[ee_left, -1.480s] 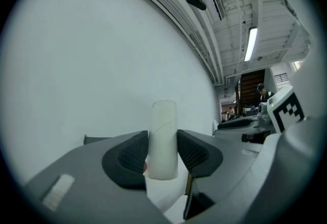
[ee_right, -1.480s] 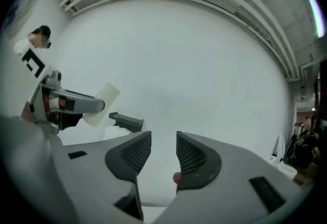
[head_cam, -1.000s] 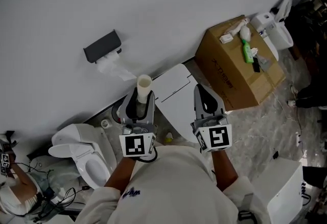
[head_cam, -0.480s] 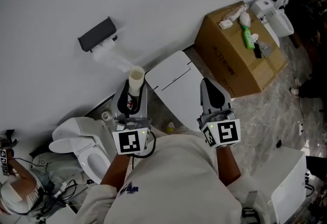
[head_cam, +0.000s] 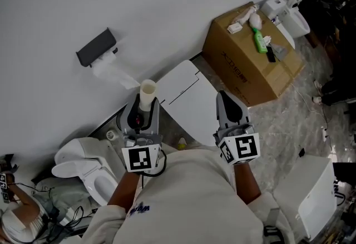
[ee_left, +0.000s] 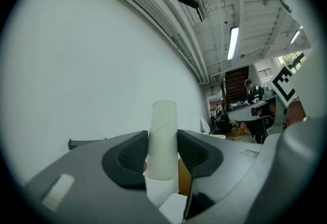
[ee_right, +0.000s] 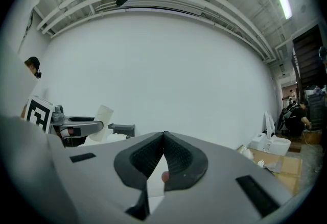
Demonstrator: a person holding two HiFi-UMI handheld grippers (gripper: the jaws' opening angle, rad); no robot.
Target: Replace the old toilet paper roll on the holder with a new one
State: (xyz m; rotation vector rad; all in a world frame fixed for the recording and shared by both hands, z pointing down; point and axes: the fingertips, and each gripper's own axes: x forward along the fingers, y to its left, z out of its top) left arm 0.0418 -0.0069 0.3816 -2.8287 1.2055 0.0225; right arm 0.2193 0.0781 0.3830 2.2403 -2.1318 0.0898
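While left tongs (head_cam: 145, 109) grip tube (head_cam: 147, 91), green bottle (head_cam: 260, 41) lies atop box (head_cam: 239, 73).

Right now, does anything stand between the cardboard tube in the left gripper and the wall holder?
Only loose white paper, which hangs from the holder toward the tube. Nothing else visible stands between them.

Workshop hall: loose toilets (head_cam: 83, 166), cardboard box (head_cam: 236, 73)

Bright, even light. Ceiling tube (ee_left: 232, 43) glows above white wall (head_cam: 167, 9). Soft shadows. Both gripper views fisheye-bent with black corners.
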